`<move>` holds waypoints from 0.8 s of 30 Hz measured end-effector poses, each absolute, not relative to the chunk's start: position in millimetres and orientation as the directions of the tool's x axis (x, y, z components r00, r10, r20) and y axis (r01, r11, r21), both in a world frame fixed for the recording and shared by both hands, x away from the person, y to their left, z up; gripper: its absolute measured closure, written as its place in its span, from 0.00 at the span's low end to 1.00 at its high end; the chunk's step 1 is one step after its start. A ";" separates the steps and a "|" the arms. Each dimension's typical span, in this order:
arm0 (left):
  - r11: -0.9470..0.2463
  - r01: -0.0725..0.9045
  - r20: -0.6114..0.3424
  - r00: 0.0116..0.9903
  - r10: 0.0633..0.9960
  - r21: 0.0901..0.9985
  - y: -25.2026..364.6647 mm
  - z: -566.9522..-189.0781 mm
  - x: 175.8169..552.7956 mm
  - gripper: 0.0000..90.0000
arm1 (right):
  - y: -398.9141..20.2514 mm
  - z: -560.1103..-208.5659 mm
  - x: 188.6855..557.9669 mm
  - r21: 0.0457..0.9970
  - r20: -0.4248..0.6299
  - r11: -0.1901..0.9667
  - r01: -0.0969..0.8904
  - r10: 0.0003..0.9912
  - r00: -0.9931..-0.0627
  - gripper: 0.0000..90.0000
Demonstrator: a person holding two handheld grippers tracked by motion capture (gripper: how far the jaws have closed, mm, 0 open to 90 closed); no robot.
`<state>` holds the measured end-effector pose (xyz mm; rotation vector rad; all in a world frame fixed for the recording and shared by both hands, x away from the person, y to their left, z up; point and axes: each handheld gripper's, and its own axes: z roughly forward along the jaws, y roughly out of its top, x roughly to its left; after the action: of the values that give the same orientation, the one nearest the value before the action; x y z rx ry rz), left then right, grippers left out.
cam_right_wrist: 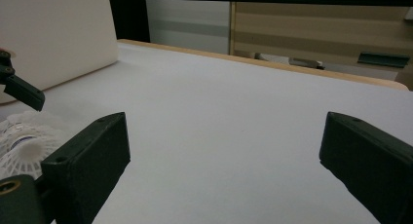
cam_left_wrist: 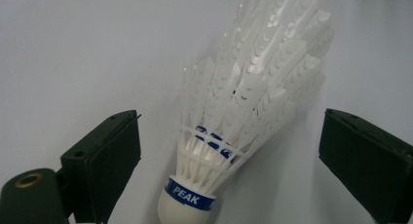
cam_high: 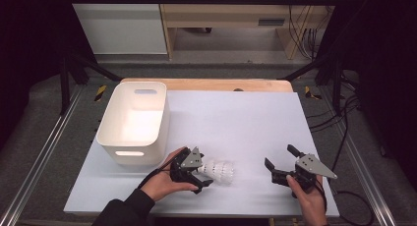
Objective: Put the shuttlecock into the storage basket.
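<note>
One white feathered shuttlecock (cam_left_wrist: 243, 112), seemingly several stacked, lies between the wide-open left gripper (cam_left_wrist: 229, 160).

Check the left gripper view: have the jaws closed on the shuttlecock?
No, the left gripper stands open, with gaps beside the shuttlecock.

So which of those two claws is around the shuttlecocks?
The left claw: its open jaws flank the stack of white shuttlecocks without touching it. The right claw is also open, over bare table.

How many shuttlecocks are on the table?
1. The white shuttlecock lies on its side between the open jaws of the left gripper, right of the white bin, whose floor looks bare.
</note>
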<state>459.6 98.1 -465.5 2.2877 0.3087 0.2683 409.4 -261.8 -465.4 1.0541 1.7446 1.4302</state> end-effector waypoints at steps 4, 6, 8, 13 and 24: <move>-0.663 0.130 0.101 0.949 0.299 0.737 95.5 -467.7 462.9 0.10 | -262.1 -465.4 409.7 0.979 0.011 0.086 0.183 0.880 -0.475 0.05; -0.668 0.125 0.104 0.950 0.293 0.734 94.2 -468.7 463.3 0.12 | -262.1 -465.4 409.7 0.979 0.012 0.085 0.183 0.880 -0.475 0.05; -0.672 0.121 0.106 0.952 0.286 0.730 92.5 -469.5 463.5 0.12 | -262.0 -465.4 409.8 0.979 0.012 0.085 0.183 0.880 -0.475 0.05; -0.681 0.103 0.115 0.957 0.267 0.725 87.6 -470.0 463.5 0.14 | -261.8 -465.4 409.5 0.979 0.014 0.084 0.184 0.879 -0.476 0.05; -0.692 0.080 0.125 0.962 0.241 0.717 80.4 -471.0 463.5 0.16 | -261.9 -465.4 409.6 0.979 0.015 0.084 0.185 0.879 -0.477 0.05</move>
<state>463.5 80.4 -471.0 2.3305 0.2246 0.2685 409.6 -261.9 -465.4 1.0538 1.7464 1.4354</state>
